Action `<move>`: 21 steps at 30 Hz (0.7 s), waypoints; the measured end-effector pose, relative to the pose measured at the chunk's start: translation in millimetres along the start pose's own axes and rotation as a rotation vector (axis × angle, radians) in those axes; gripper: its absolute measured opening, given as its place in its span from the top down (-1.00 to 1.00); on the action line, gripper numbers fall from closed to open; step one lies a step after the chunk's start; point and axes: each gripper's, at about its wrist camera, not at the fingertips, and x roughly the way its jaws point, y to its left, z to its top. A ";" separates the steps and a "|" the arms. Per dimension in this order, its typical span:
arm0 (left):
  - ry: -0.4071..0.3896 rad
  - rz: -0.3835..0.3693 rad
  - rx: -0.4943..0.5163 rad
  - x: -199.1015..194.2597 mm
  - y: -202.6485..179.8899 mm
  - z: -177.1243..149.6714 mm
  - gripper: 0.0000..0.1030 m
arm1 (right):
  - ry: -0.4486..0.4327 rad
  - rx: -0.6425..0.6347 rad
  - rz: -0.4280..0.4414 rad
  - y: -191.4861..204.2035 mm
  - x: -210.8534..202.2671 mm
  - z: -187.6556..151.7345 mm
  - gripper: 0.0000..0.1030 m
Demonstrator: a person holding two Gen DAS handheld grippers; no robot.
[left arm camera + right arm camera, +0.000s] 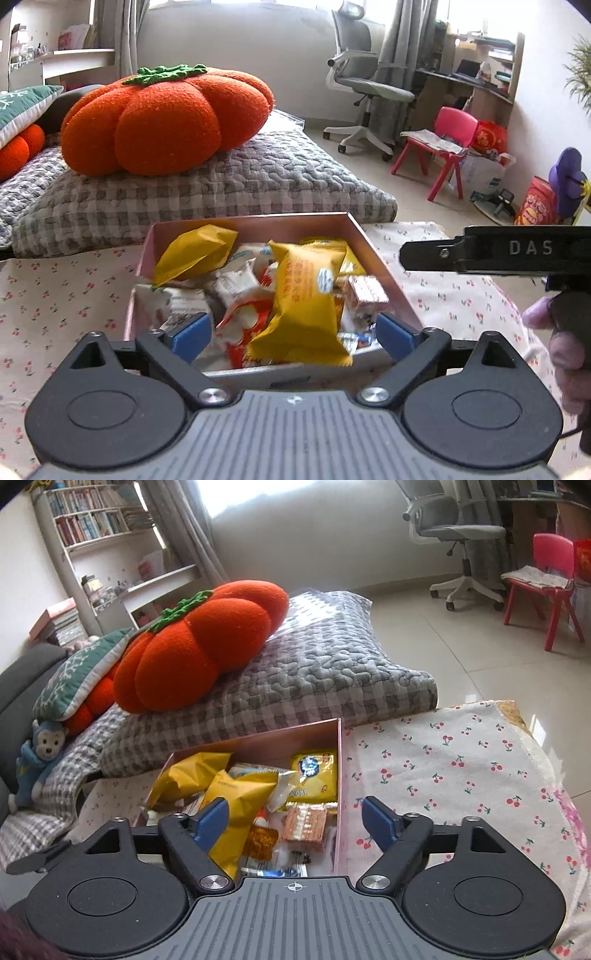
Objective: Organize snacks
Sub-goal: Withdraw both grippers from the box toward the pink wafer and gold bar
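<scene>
A pink box (384, 258) full of wrapped snacks stands on a cherry-print cloth (66, 295). A large yellow packet (306, 306) lies on top of the pile, with white and red packets around it. My left gripper (293, 334) is open over the box's near end, with the yellow packet between its blue pads but not clamped. In the right wrist view the box (340, 760) holds yellow packets (243, 794) and a wafer pack (306, 823). My right gripper (299, 819) is open above the box's right side. It also shows in the left wrist view (495, 251) at the right.
A grey quilted cushion (221, 184) with an orange pumpkin pillow (162, 118) lies just behind the box. A pink child's chair (439, 147) and an office chair (365, 81) stand on the floor beyond. The cloth (461, 768) extends right of the box.
</scene>
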 end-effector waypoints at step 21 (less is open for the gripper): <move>0.037 0.039 0.088 -45.3 30.9 -39.2 -0.99 | 0.045 -0.183 -0.017 27.6 -29.0 -47.5 -0.82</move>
